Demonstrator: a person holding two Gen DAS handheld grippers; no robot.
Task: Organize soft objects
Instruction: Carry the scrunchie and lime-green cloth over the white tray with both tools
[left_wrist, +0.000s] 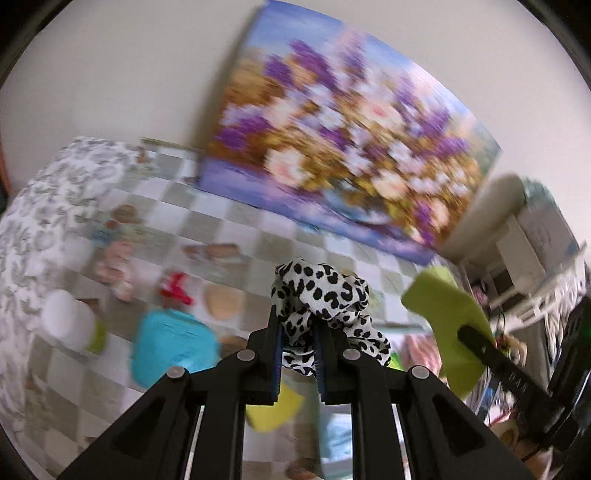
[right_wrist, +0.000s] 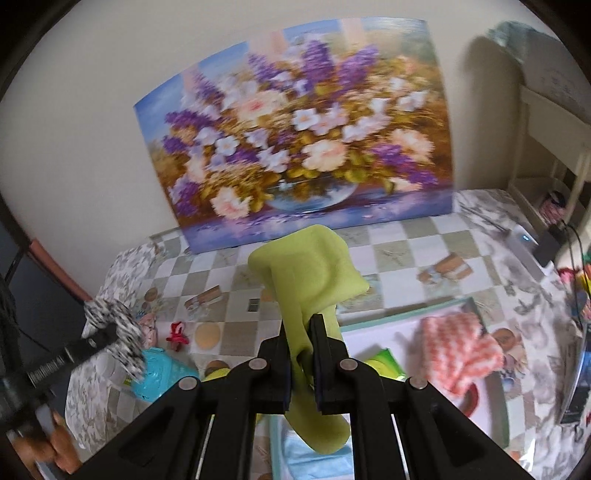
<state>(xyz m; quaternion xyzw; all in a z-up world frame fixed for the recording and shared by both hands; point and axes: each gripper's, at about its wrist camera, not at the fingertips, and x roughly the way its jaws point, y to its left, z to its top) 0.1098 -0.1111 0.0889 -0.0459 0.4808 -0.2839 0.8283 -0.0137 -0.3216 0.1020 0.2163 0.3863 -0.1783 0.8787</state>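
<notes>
I have the left gripper (left_wrist: 299, 334) clamped on the limp leopard-print scrunchie (left_wrist: 321, 295), centre frame, and the right gripper (right_wrist: 308, 339) pinching the floppy lime-green cloth (right_wrist: 308, 273) mid-fold; both light, best bunched.

Before me a floral painting (right_wrist: 295, 140) leans against the wall at the back of the checkered tabletop (right_wrist: 399, 251), white shelving (right_wrist: 546, 147) to its right.

the painting (right_wrist: 295, 136) stands at the back of the table (right_wrist: 406, 236), against the wall. the tray (right_wrist: 399, 314) lies on the table's right, with a knit cloth (right_wrist: 461, 354) in it.
</notes>
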